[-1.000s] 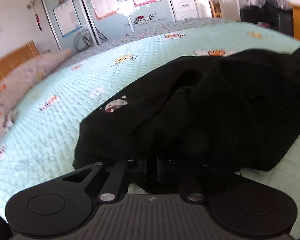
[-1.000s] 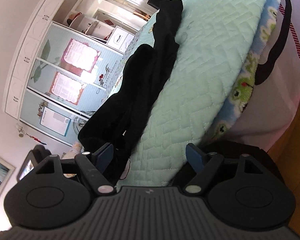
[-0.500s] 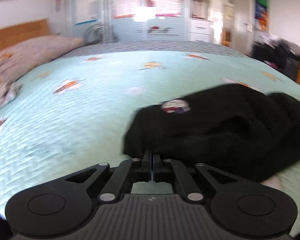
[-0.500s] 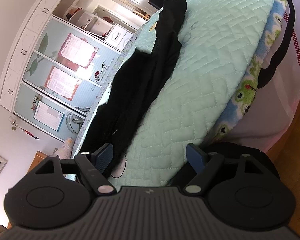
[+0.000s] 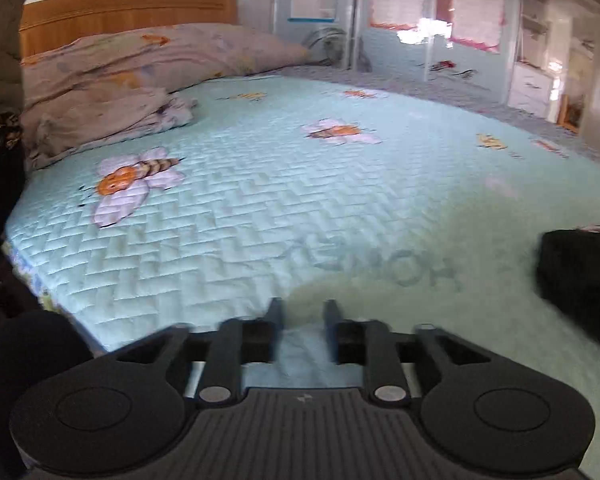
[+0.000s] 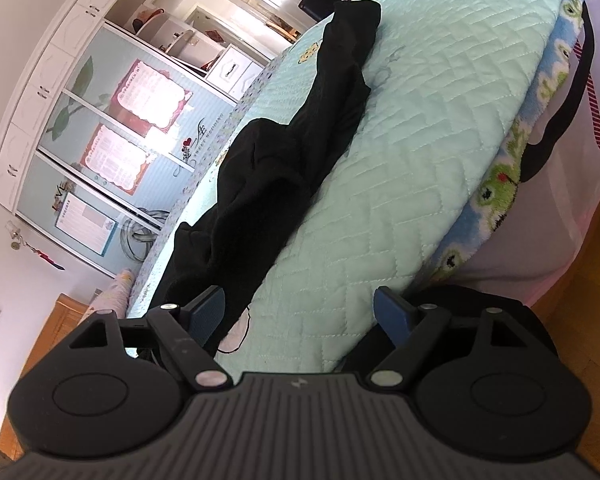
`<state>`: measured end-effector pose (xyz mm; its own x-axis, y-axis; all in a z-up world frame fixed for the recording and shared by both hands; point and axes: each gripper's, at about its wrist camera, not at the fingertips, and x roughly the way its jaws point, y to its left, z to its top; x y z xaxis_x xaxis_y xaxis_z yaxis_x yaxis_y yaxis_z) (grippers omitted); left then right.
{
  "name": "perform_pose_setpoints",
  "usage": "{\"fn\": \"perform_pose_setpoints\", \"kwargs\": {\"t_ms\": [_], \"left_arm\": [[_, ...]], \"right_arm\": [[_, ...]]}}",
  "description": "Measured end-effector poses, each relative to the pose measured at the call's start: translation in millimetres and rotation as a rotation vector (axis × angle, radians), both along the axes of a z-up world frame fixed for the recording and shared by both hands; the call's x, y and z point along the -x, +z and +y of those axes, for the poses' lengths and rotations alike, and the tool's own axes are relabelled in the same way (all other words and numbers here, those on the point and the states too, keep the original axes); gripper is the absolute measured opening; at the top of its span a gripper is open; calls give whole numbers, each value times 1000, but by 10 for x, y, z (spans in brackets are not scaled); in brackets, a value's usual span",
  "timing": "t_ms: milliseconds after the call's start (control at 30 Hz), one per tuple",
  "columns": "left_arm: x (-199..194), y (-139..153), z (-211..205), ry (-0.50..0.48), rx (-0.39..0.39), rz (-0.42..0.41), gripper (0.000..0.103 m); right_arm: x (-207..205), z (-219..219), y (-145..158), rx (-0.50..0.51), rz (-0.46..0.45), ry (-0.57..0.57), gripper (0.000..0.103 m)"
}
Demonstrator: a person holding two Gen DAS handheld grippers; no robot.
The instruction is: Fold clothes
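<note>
Garment (image 6: pixel 284 184): black, rumpled, stretched along the bed (image 6: pixel 420 152) edge.
Left gripper (image 5: pixel 302 312): I've released it; jaws slightly apart.
Right gripper (image 6: pixel 300 308): jaws spread, empty.

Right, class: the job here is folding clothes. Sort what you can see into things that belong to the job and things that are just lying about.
Belongs to the job:
- black garment, bunched up on the quilt
- left gripper, open, holding nothing
- right gripper, open, holding nothing
- mint quilt, the folding surface

Just lying about:
- pillow
- headboard
- wardrobe doors
</note>
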<state>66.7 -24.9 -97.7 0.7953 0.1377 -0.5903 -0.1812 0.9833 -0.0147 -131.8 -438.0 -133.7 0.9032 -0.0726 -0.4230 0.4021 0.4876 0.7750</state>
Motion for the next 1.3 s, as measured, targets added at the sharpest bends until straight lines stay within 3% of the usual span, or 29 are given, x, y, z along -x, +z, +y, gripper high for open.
{"fn": "perform_pose_setpoints", "kwargs": {"t_ms": [33, 67, 233, 267, 500, 800, 933, 1000, 1300], "left_arm": [[49, 20, -57, -22, -6, -12, 65], [98, 40, -116, -45, -13, -25, 71], [377, 149, -692, -235, -192, -141, 99], [419, 149, -792, -272, -222, -155, 101], [540, 137, -1238, -376, -298, -166, 102], [441, 167, -1721, -472, -244, -158, 102], [546, 157, -2041, -559, -301, -202, 102], [550, 104, -2188, -564, -341, -208, 102], [433, -6, -2288, -542, -360, -133, 102]], "right_arm": [[-5, 9, 7, 7, 5, 0, 83], [-10, 23, 14, 14, 9, 0, 83], [-36, 54, 16, 25, 20, 2, 83], [-44, 68, 16, 26, 22, 3, 83], [-37, 85, 0, 17, 10, 7, 84], [-75, 93, 4, 28, 19, 12, 85], [-80, 87, 3, 29, 21, 11, 85], [-83, 80, -1, 28, 19, 10, 85], [-73, 72, -4, 20, 12, 7, 86]]}}
